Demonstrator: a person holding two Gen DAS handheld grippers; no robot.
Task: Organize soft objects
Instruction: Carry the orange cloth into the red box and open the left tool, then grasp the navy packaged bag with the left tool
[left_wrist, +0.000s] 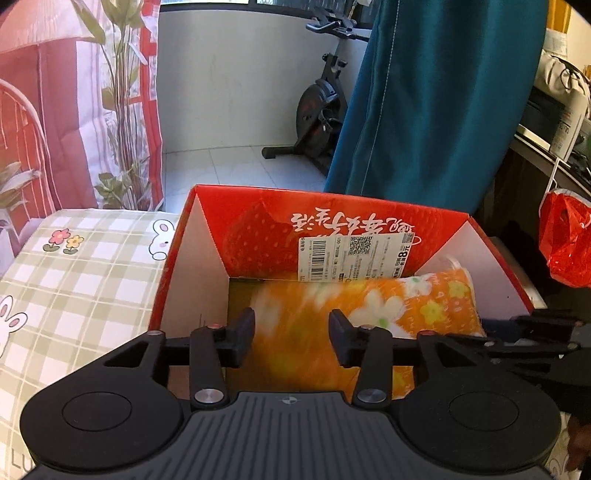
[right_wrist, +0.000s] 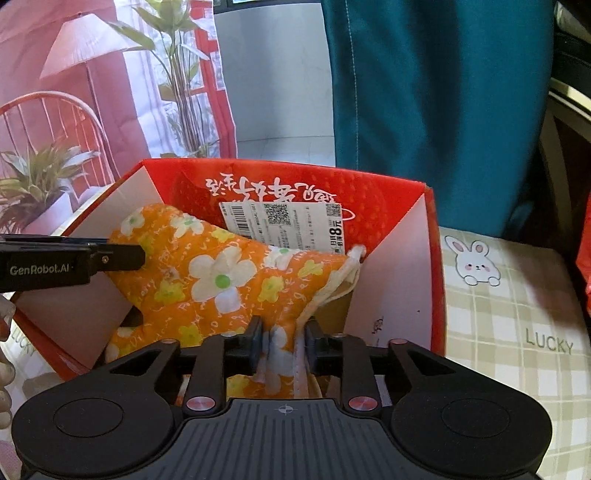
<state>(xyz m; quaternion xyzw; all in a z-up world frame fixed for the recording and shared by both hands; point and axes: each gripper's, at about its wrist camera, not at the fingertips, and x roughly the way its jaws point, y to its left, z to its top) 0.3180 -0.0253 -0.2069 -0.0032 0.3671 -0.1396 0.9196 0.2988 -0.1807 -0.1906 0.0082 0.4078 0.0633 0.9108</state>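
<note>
The orange flowered cushion (right_wrist: 221, 280) lies inside the red box (right_wrist: 428, 258), its long axis running left to right. My right claw (right_wrist: 283, 345) sits at its near right corner, jaws slightly apart with a fold of fabric between them. My left claw (left_wrist: 291, 336) is open, empty, over its left end

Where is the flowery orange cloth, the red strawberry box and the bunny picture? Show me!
flowery orange cloth (right_wrist: 221, 280): right wrist view, on the big white flower in its middle.
red strawberry box (right_wrist: 384, 199): right wrist view, on its red back wall.
bunny picture (right_wrist: 474, 264): right wrist view, on the bunny's face.
</note>
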